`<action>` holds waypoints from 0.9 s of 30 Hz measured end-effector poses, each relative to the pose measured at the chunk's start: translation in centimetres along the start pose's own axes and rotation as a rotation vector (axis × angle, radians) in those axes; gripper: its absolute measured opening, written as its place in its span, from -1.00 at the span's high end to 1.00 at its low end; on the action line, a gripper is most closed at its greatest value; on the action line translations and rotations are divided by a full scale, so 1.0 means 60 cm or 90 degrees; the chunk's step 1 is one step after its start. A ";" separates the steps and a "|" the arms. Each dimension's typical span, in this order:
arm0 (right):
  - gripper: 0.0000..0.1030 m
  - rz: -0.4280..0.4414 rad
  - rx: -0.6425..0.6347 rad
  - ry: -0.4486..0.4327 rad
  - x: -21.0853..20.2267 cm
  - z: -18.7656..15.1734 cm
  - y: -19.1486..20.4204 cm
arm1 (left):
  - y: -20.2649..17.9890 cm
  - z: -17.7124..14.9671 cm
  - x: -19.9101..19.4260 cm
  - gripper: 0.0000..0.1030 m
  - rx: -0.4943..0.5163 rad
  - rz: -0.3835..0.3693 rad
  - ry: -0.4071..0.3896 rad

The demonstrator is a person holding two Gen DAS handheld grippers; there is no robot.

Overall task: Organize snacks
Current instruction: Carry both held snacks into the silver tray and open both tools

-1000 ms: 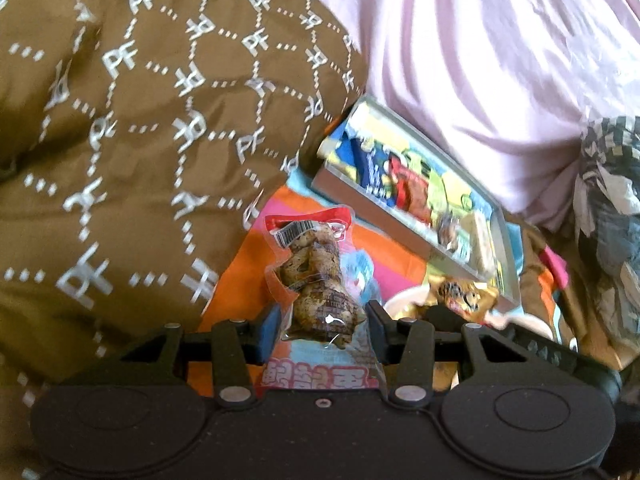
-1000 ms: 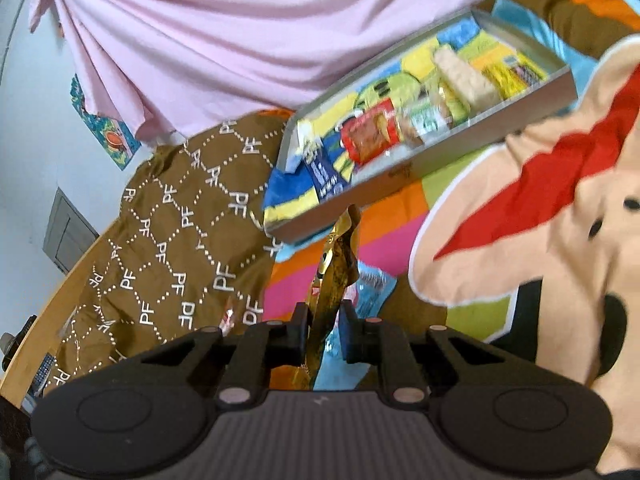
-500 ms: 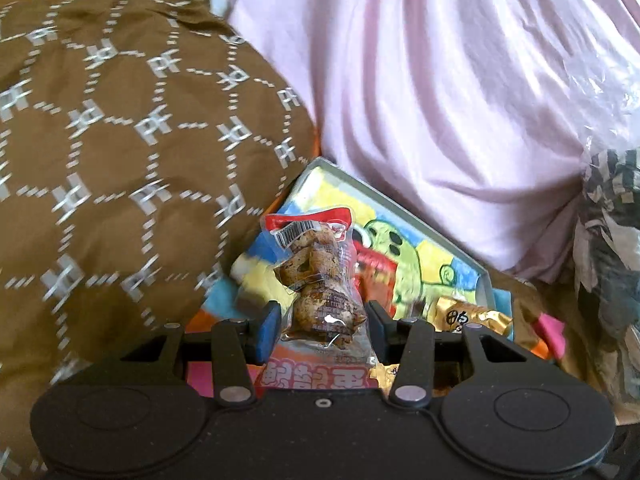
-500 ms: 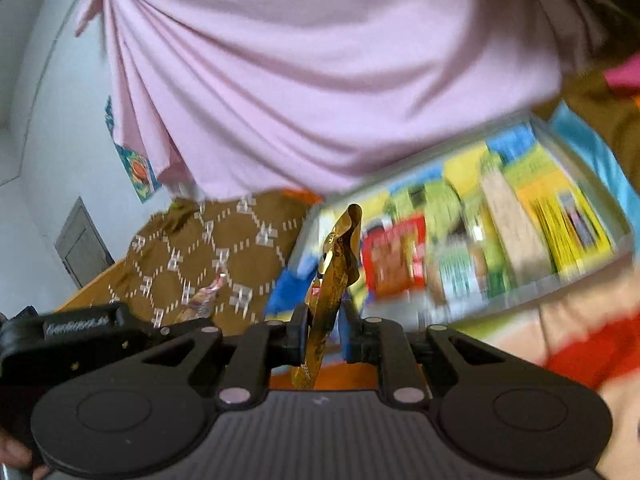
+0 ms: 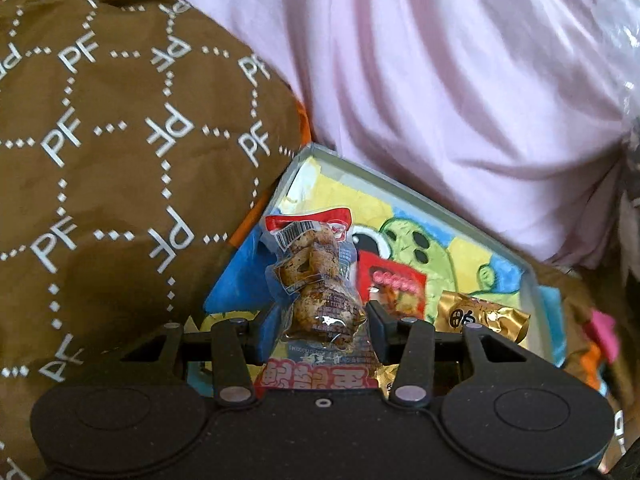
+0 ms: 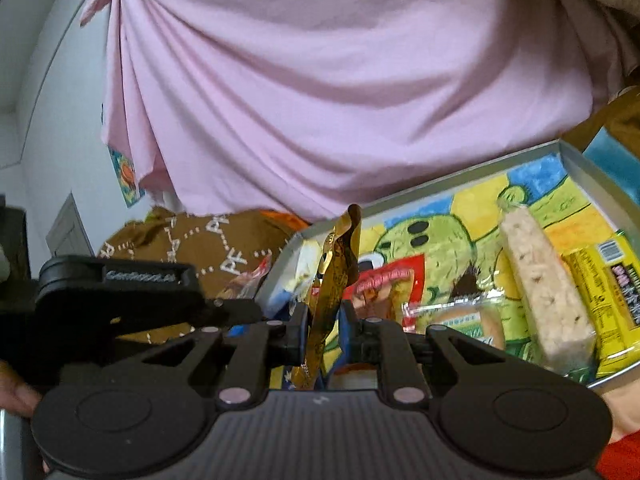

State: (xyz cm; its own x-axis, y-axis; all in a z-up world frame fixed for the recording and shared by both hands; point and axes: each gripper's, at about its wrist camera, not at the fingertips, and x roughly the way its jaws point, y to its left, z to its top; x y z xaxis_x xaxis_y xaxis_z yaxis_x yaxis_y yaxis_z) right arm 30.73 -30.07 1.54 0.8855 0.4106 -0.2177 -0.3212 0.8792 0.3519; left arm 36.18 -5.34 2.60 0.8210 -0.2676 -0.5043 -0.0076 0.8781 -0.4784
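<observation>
A home bedroom, seen close over a bed. A brown quilt (image 5: pixel 120 152) printed with white "PF" letters is bunched beside a draped pink cloth (image 6: pixel 320 92). A shallow grey tray (image 6: pixel 592 168) with a cartoon-print lining holds packaged snacks on bright, colourful bedding. Behind are a plain white wall (image 6: pixel 60 120) and a small picture (image 6: pixel 127 176) stuck on it.

Left gripper (image 5: pixel 322 330) partly spread, right gripper (image 6: pixel 323 330) apparently clamped (fingers near-touching).
</observation>
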 end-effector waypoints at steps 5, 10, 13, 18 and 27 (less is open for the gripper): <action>0.65 -0.008 -0.008 0.016 0.013 -0.013 -0.007 | 0.003 -0.009 0.032 0.06 -0.001 0.011 0.017; 0.61 -0.025 -0.033 0.019 0.013 -0.015 -0.007 | 0.000 -0.016 0.042 0.01 0.010 0.023 0.017; 0.53 -0.041 -0.054 0.020 0.012 -0.015 -0.002 | -0.002 -0.015 0.044 -0.07 0.013 0.032 0.018; 0.41 -0.064 -0.078 0.008 0.010 -0.016 0.004 | -0.002 -0.014 0.045 -0.19 0.017 0.028 0.024; -0.04 -0.081 -0.122 -0.015 -0.002 -0.019 0.018 | -0.002 -0.009 0.019 -0.62 0.016 0.029 -0.003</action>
State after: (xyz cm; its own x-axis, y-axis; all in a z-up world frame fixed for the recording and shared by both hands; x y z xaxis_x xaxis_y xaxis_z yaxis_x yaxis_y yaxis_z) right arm 29.90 -28.89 0.92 0.9299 0.2897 -0.2268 -0.2624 0.9543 0.1429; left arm 36.82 -5.97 1.71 0.8230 -0.2245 -0.5218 -0.0318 0.8989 -0.4369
